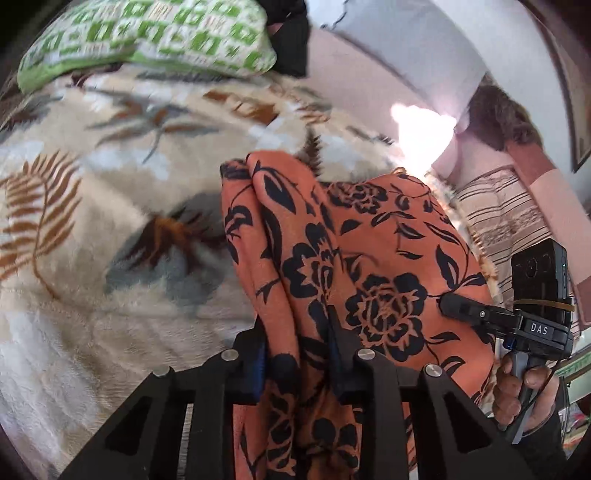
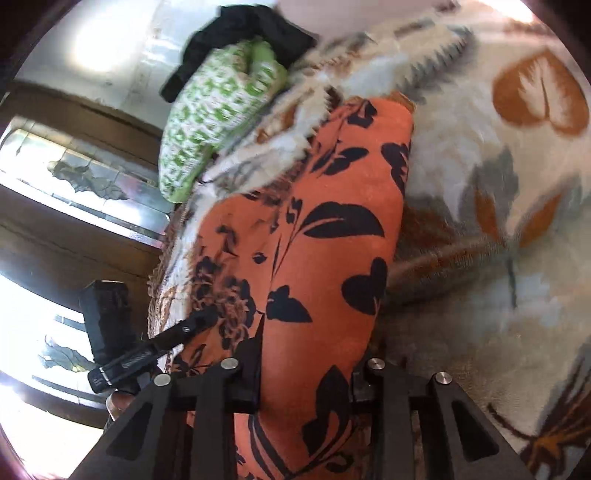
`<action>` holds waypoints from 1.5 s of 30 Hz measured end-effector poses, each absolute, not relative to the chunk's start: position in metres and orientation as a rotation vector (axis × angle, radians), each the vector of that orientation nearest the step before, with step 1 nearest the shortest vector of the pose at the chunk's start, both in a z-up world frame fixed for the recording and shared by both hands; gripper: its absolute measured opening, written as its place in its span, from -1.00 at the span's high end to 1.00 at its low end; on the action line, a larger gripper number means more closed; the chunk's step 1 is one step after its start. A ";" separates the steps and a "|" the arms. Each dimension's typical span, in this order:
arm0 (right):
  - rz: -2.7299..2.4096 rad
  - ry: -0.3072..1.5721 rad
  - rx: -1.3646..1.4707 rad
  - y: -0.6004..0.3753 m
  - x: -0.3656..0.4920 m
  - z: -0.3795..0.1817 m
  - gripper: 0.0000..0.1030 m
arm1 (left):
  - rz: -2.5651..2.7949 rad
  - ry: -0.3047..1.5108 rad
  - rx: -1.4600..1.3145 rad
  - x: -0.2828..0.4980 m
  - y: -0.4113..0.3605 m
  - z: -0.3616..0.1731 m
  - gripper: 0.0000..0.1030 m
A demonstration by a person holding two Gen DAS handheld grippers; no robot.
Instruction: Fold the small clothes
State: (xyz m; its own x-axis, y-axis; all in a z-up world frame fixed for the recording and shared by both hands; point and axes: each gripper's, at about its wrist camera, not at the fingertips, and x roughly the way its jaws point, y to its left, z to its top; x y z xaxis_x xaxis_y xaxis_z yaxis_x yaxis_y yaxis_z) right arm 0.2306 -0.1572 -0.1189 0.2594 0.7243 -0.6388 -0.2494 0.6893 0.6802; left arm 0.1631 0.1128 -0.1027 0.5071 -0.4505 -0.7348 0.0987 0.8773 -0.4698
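An orange cloth (image 1: 388,258) with black flowers is clamped by the left gripper (image 1: 299,354) and likewise pinched by the right gripper (image 2: 306,376), bunched between both pairs of fingers. "DAS" is read on the right gripper's body. Beneath lies a leaf-patterned blanket (image 1: 92,221); farther off, a green-and-white pillow (image 1: 147,40).

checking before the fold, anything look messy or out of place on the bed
The orange floral garment is bunched into uneven ridges, not flat. A black garment lies crumpled on the green patterned pillow. Nothing looks damaged or spilled.
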 end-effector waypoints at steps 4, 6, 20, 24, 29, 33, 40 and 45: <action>0.695 1.008 0.450 -0.192 0.231 -0.065 0.39 | -0.398 0.880 -0.369 0.174 0.074 -0.063 0.46; 0.682 0.980 0.458 -0.218 0.240 -0.051 0.39 | -0.420 0.872 -0.361 0.188 0.049 -0.057 0.45; 0.335 0.985 0.567 -0.336 0.228 -0.112 -0.34 | -0.329 0.940 -0.258 0.194 0.013 -0.080 -0.10; 0.514 0.954 0.665 -0.321 0.208 -0.095 -0.40 | -0.398 0.911 -0.217 0.162 0.002 -0.078 -0.20; 0.521 1.090 0.831 -0.308 0.222 -0.149 -0.54 | -0.275 1.067 -0.055 0.171 -0.016 -0.141 -0.26; 0.600 0.970 0.803 -0.304 0.230 -0.110 -0.55 | -0.281 1.028 -0.046 0.173 -0.017 -0.132 -0.26; 0.463 1.023 0.771 -0.298 0.264 -0.126 -0.68 | -0.245 0.952 0.028 0.149 -0.027 -0.092 -0.37; 0.310 0.977 0.385 -0.274 0.178 -0.059 -0.71 | -0.125 0.846 0.076 0.113 -0.037 -0.051 -0.65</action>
State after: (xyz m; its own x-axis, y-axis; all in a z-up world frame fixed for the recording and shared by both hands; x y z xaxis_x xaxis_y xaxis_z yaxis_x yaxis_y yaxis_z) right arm 0.1780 -0.2739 -0.0594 0.5254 0.4218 -0.7389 -0.0815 0.8895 0.4497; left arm 0.1133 -0.0365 -0.0507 0.6560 -0.0798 -0.7505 0.1402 0.9900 0.0173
